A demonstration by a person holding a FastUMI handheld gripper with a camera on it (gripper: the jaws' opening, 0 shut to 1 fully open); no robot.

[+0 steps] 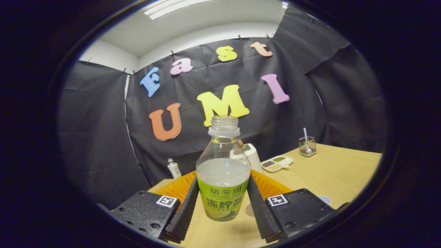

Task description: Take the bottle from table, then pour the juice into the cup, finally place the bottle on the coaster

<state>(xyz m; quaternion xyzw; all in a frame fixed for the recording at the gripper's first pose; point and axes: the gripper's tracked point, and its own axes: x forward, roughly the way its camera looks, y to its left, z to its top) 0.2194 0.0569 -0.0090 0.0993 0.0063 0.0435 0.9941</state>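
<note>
Gripping the bottle [223, 172] at its label, we have the gripper [222, 193] closed narrow, with a finger pressed on each side. It appears lifted just above the table [330, 172], uncapped and about half full. Behind the bottle lies the orange coaster [175, 188]. We should keep it upright until reaching the cup [324, 199], right of the bottle.

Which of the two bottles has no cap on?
The big green-labelled bottle between the gripper fingers is uncapped; the small white bottle beyond, by the black cloth, is capped.
</note>
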